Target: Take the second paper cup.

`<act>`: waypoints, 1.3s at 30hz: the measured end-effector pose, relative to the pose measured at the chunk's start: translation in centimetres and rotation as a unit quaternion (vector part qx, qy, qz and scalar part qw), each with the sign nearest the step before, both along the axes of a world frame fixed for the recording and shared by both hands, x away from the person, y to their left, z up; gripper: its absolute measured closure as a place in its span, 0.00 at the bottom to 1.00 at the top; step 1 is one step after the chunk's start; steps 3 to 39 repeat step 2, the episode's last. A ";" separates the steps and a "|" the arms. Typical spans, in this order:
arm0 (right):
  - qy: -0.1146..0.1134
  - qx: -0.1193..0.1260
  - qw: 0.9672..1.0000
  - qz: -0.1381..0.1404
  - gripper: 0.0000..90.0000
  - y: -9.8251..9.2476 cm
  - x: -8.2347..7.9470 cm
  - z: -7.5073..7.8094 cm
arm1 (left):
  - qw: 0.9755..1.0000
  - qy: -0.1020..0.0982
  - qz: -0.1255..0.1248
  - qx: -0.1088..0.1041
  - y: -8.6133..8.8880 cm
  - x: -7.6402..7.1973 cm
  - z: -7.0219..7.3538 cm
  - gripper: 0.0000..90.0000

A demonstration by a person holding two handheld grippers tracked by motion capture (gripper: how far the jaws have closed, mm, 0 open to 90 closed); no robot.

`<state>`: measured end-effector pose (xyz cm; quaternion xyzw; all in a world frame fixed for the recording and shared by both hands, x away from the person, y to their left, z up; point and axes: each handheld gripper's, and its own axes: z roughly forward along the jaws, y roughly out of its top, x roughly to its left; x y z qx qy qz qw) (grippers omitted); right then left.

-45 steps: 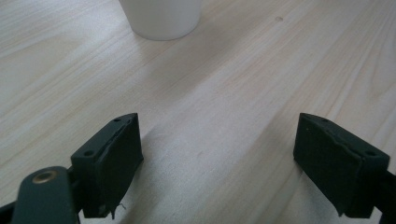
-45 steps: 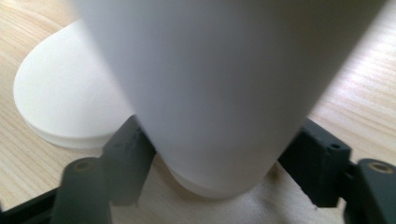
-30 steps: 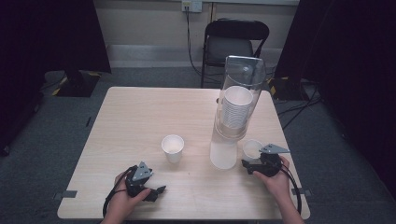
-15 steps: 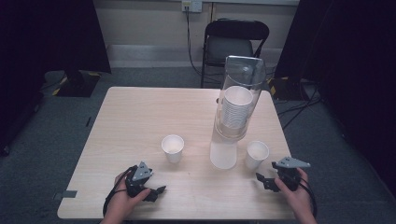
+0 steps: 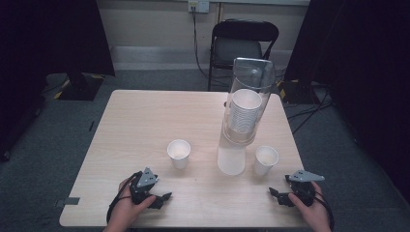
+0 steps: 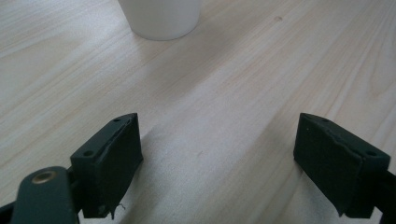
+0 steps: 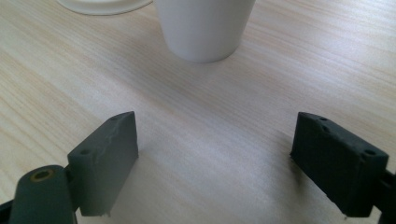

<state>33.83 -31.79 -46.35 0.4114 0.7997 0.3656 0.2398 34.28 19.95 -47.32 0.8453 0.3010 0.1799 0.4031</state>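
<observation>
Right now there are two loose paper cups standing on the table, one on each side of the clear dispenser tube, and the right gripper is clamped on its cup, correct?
Not quite. The right gripper is open and holds nothing: in the right gripper view its jaws stand wide apart, short of the right cup. The rest holds: the left cup and the right one flank the dispenser tube.

Two white paper cups, both upright, mouths up, empty as far as visible. First cup (image 5: 179, 153) sits mid-table, slightly toward the near edge. Second cup (image 5: 266, 159) stands close to the right edge, just beside the dispenser base. Clear tube dispenser (image 5: 244, 113) stands upright right of centre between them, on a frosted white base, with a stack of white cups (image 5: 243, 112) inside. All on the light wood table (image 5: 140, 121).
</observation>
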 end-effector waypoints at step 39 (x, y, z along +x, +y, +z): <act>0.001 0.000 1.000 0.003 0.16 -0.1 -0.2 0.0 | 1.000 -0.001 -0.001 0.002 0.0 0.0 0.0 0.16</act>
